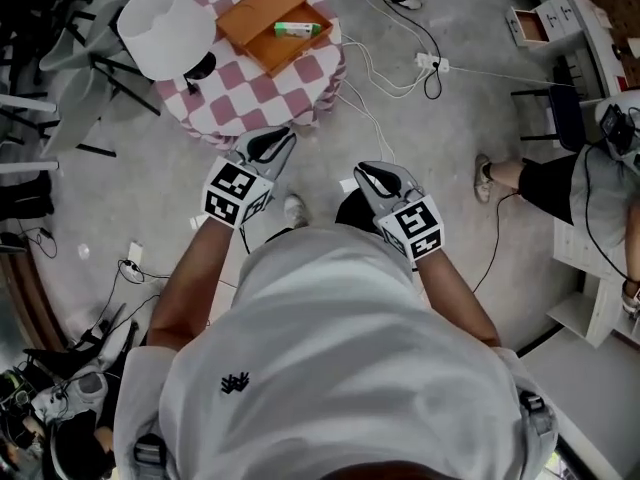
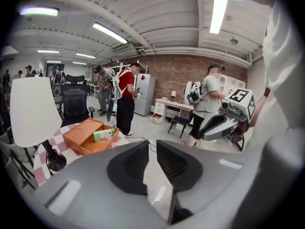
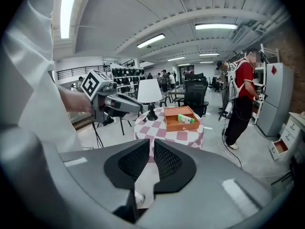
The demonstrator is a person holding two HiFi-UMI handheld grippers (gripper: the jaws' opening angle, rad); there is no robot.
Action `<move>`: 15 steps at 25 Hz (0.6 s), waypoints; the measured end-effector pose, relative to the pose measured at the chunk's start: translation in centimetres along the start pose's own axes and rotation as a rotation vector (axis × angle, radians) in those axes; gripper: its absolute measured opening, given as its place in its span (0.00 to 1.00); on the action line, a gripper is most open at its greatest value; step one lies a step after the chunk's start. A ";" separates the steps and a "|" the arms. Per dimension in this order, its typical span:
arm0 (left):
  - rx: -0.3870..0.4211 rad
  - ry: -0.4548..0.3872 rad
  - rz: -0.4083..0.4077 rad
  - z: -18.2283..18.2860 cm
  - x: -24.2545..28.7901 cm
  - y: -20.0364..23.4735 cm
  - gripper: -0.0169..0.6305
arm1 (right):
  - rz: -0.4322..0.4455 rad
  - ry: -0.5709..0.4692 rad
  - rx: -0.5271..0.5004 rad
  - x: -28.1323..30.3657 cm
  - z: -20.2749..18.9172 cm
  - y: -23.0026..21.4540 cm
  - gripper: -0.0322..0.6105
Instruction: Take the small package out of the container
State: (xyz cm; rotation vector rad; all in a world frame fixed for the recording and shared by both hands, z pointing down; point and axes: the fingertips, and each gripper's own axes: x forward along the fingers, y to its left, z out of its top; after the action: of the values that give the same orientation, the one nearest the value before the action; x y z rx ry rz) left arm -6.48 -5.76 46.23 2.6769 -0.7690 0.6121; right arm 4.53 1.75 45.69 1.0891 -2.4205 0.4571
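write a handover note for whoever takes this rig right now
Left claw: shut, empty, held short of the table.
Right claw: shut, empty, beside it over the floor.
Small package: lying inside the orange container on the checked table, near a white lamp.
Done: nothing; package untouched.
To do: open a claw, reach in, grip the package, lift it out.

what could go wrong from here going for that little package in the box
1. Cables lie across the floor between the person and the table, so stepping closer could snag a foot.
2. The lamp stands close beside the box; an arm reaching in might knock it.
3. The package lies near a box wall, and the left tool and right tool are both shut; opening late could just shove it.
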 end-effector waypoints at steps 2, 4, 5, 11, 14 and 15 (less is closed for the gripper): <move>-0.012 0.009 0.004 -0.4 0.7 1.7 0.11 | -0.002 0.010 0.017 0.7 0.3 0.0 0.09; -0.016 0.010 0.014 -0.4 1.5 3.3 0.12 | 0.006 0.022 0.016 1.5 0.5 -0.3 0.09; -0.011 0.011 0.021 -0.4 1.9 4.3 0.12 | 0.009 0.026 0.010 2.2 0.5 -0.8 0.09; 0.007 0.038 0.078 0.5 5.3 9.1 0.13 | 0.064 0.024 -0.030 6.1 2.5 -4.8 0.09; 0.021 0.072 0.115 1.1 7.3 11.4 0.15 | 0.104 0.016 -0.057 7.6 4.3 -7.9 0.09; 0.024 0.084 0.125 1.3 8.0 12.2 0.15 | 0.115 0.014 -0.059 8.1 4.8 -8.9 0.09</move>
State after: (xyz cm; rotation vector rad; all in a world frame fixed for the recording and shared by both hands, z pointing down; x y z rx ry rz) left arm -6.77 -19.71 50.72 2.6206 -0.9162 0.7645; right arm 5.32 -11.15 46.90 0.9224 -2.4766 0.4263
